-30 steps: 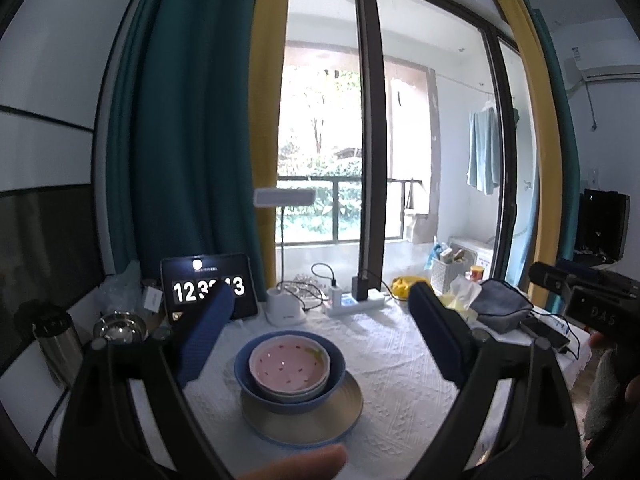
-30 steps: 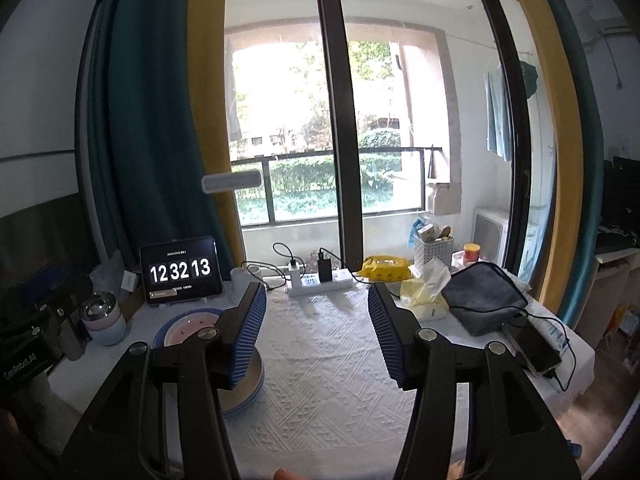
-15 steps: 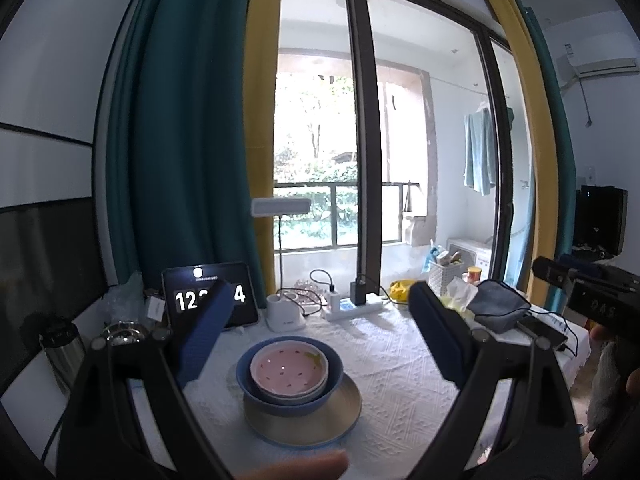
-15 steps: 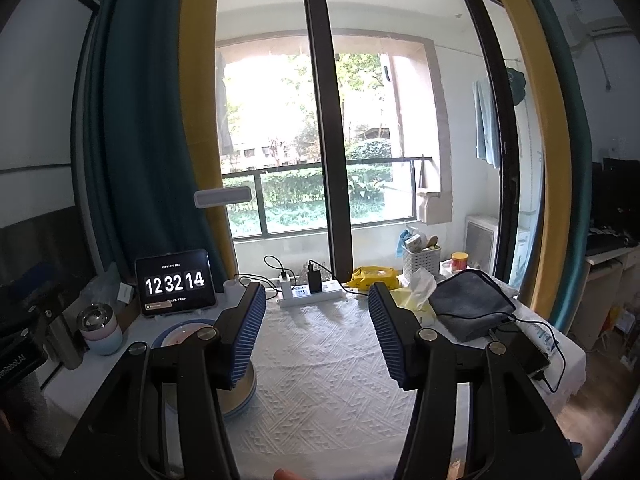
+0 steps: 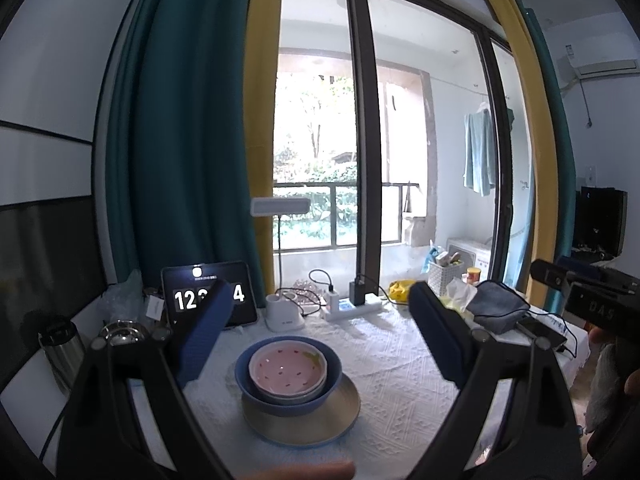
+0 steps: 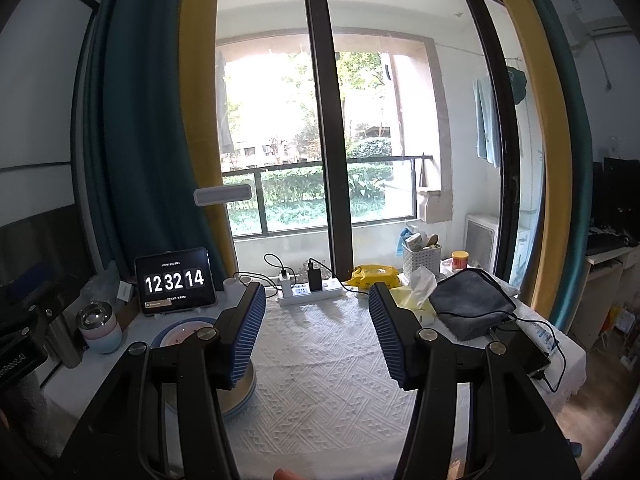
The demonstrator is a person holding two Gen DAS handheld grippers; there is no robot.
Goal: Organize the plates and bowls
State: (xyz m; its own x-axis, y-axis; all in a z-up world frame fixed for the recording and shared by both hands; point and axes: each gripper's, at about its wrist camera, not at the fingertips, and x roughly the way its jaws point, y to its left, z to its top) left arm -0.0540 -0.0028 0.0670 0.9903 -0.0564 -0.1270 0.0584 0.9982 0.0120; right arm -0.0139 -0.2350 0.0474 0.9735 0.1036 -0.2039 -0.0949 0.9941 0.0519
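A pink dotted bowl (image 5: pixel 286 372) sits nested in a blue bowl (image 5: pixel 332 384), which rests on a beige plate (image 5: pixel 336 420) on the white tablecloth. My left gripper (image 5: pixel 320 332) hangs open above and behind this stack, its blue pads apart on either side of it, holding nothing. In the right wrist view the same stack (image 6: pixel 178 332) lies at the left, mostly hidden behind the left finger. My right gripper (image 6: pixel 316 332) stands open over bare cloth with nothing between its fingers. The right gripper's body (image 5: pixel 588 300) shows at the left view's right edge.
A tablet clock (image 6: pixel 174 282), a power strip (image 6: pixel 308 292), a white lamp base (image 5: pixel 284 312), a yellow packet (image 6: pixel 374 274), tissues (image 6: pixel 420 288), a grey cloth (image 6: pixel 470 304) and a phone (image 6: pixel 520 346) line the table's back and right. A metal flask (image 5: pixel 62 350) and cup (image 6: pixel 98 328) stand left.
Both views tilted up slightly over the second, then held steady. The stack of dishes has not moved, and both grippers' fingers keep the same spread.
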